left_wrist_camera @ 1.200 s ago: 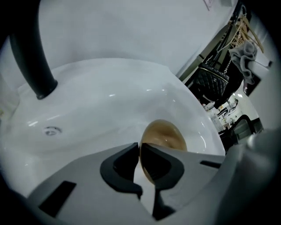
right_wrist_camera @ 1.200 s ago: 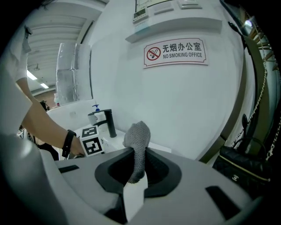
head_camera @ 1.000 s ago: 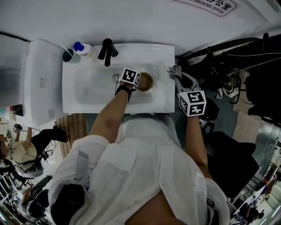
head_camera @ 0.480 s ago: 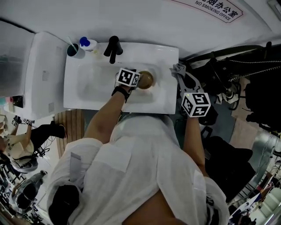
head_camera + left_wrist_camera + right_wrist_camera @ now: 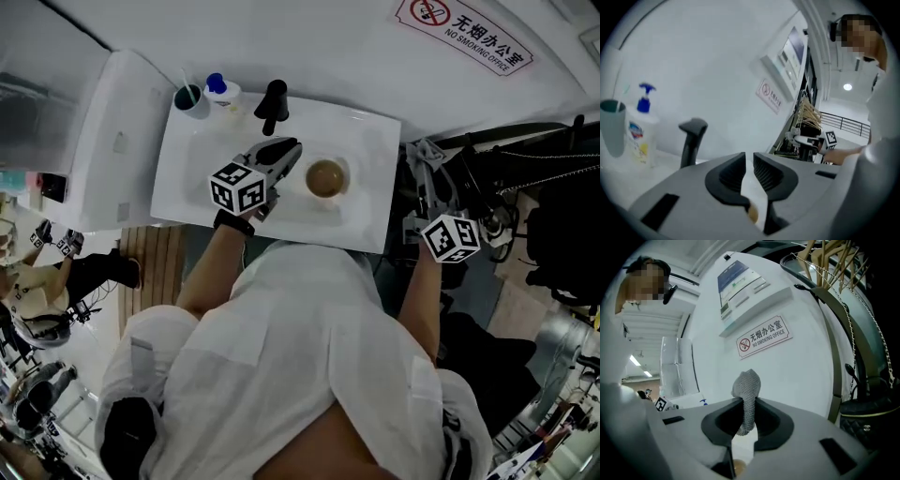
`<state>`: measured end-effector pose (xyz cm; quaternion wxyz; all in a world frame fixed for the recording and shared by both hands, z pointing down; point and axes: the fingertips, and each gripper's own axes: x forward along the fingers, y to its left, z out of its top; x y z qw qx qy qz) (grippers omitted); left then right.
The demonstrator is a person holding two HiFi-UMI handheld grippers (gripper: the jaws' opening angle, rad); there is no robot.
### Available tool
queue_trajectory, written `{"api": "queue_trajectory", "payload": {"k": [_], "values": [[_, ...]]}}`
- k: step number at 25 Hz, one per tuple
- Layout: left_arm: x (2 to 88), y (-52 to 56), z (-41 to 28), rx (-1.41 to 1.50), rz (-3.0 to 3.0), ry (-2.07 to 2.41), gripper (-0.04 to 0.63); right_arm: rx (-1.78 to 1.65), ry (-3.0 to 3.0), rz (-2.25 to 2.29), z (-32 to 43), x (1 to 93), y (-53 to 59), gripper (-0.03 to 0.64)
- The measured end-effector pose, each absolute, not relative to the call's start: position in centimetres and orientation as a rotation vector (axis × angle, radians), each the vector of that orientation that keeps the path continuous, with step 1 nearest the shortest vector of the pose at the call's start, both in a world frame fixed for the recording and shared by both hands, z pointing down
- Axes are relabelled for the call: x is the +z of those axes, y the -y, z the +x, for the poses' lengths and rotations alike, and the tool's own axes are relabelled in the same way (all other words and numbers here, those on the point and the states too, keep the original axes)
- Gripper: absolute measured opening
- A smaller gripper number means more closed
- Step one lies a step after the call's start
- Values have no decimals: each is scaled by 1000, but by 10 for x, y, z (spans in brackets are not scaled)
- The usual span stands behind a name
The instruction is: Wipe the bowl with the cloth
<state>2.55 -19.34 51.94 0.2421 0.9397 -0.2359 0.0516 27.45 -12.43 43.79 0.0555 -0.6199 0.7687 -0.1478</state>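
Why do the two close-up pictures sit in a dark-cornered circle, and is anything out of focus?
Left gripper view: a wide-angle lens gives black corners and a bowed wall; the soap bottle and tap look soft. Right gripper view: same round frame, yet the cloth and the no-smoking sign are crisp. Head view: evenly lit and sharp, the bowl clear in the sink.

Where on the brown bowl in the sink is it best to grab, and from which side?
Probably the rim, from straight above: the bowl sits upright, mouth up, in the sink, so one jaw can slip inside the wall and one outside.
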Motion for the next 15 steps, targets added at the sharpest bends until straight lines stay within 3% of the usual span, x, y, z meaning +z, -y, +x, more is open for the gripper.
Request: {"api": "queue_trajectory", "payload": {"k": [4,15], "values": [[458,195,-13,12,2725,716,20,-356,-2364,-1862,264,423,125,66],[368,226,-121,-313,2809,1004,18,-120,-2543,-1870,232,398,117,60]]}}
